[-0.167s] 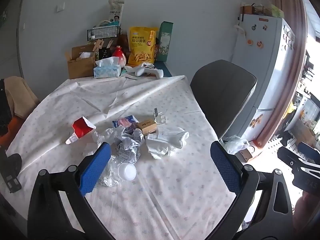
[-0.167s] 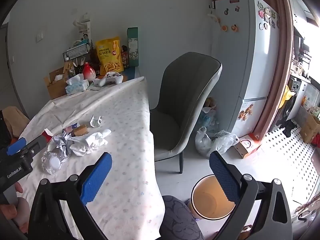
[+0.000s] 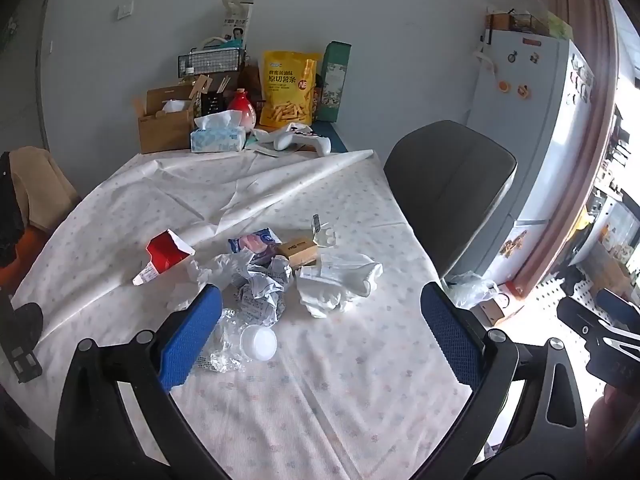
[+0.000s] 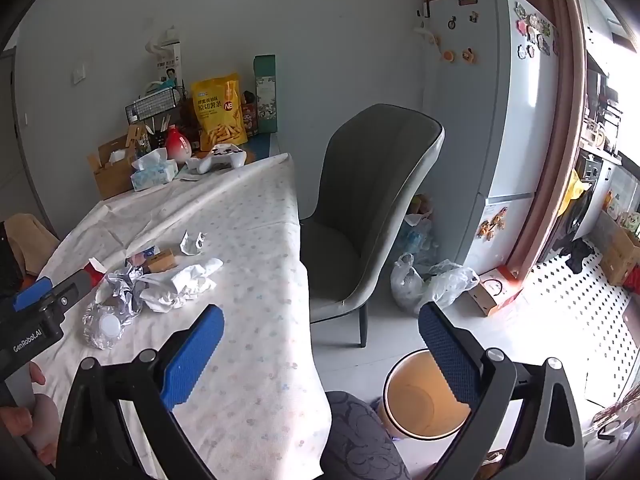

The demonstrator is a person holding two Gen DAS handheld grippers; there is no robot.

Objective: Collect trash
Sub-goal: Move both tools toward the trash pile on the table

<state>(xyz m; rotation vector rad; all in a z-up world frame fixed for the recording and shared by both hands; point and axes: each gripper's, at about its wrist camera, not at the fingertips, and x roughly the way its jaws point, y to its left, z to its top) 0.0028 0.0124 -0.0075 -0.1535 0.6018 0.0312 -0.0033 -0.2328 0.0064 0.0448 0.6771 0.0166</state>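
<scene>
A pile of trash lies mid-table: a red carton (image 3: pixel 166 254), crumpled paper (image 3: pixel 264 284), white tissue (image 3: pixel 340 284), a small brown box (image 3: pixel 302 251), a clear crushed cup with a white lid (image 3: pixel 258 342). The pile also shows in the right wrist view, with its tissue (image 4: pixel 180 284). My left gripper (image 3: pixel 320 332) is open and empty, just short of the pile. My right gripper (image 4: pixel 320 352) is open and empty, over the table's right edge. An empty yellow-lined bin (image 4: pixel 426 398) stands on the floor below it.
A grey chair (image 4: pixel 372 208) stands by the table's right side, a fridge (image 4: pixel 488 120) behind it. Plastic bags (image 4: pixel 432 280) lie on the floor. At the table's far end are a tissue box (image 3: pixel 218 138), a chips bag (image 3: pixel 288 88), a game controller (image 3: pixel 300 142) and a cardboard box (image 3: pixel 164 128).
</scene>
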